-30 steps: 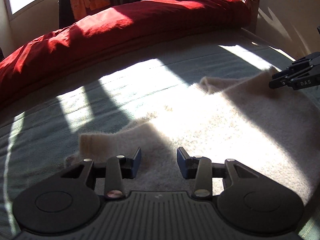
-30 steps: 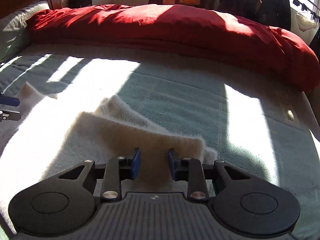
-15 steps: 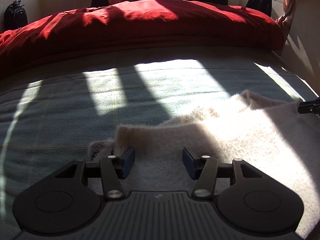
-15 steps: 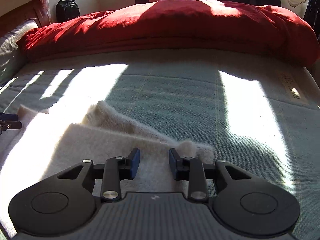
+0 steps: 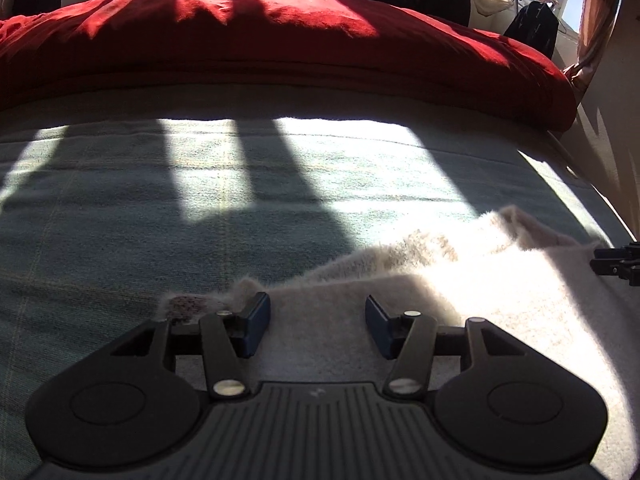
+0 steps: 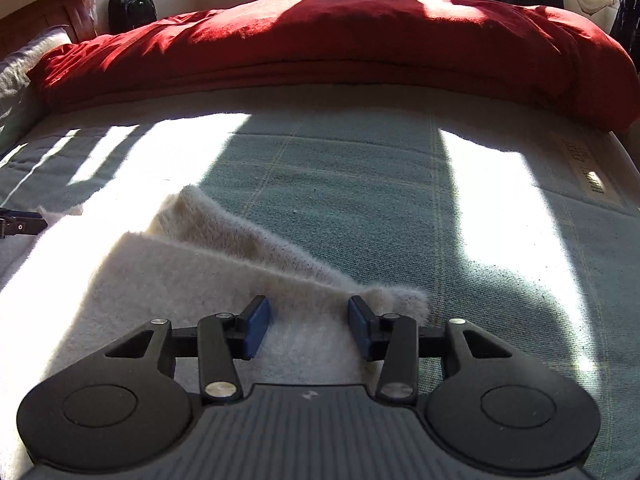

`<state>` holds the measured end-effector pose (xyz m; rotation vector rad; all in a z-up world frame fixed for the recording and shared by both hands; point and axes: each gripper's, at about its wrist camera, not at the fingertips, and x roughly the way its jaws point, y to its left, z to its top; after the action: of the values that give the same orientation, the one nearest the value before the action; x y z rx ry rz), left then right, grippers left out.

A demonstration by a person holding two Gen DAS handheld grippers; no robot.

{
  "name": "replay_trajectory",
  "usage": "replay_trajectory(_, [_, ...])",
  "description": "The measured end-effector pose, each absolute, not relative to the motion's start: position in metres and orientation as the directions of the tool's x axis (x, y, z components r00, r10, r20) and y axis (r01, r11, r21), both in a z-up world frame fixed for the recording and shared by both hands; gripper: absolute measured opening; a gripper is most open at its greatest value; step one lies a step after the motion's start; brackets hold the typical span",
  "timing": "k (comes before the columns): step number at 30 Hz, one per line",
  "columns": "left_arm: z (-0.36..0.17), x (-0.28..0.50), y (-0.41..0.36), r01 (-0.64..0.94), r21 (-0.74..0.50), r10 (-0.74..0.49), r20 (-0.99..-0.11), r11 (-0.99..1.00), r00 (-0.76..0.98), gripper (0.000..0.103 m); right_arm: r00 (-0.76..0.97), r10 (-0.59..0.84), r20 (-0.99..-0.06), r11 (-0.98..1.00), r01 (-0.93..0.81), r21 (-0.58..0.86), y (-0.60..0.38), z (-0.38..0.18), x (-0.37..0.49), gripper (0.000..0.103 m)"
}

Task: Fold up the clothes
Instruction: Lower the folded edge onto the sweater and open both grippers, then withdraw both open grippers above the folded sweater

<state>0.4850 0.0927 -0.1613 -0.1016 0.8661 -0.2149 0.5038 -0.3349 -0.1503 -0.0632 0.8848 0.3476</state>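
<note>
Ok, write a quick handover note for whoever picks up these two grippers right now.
Left gripper: open, holding nothing, over the near left corner of the cream fuzzy garment.
Right gripper: open, holding nothing, over the near right corner.
Garment lies on the grey-green blanket, its far edge already doubled over.
Left to do: the remaining folds. The red duvet lies at the far side, clear of the garment.

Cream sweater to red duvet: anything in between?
Nothing: only bare green blanket separates the cream sweater from the red duvet, in both wrist views.
</note>
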Motion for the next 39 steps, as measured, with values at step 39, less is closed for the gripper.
replay_trajectory(39, [-0.137,0.275,0.065,0.369,0.045,-0.178,-0.817,0.928,0.548,0.057,0.492,0.291,-0.821,0.873,-0.488,0.017,-0.329,-0.101,0.310,0.062])
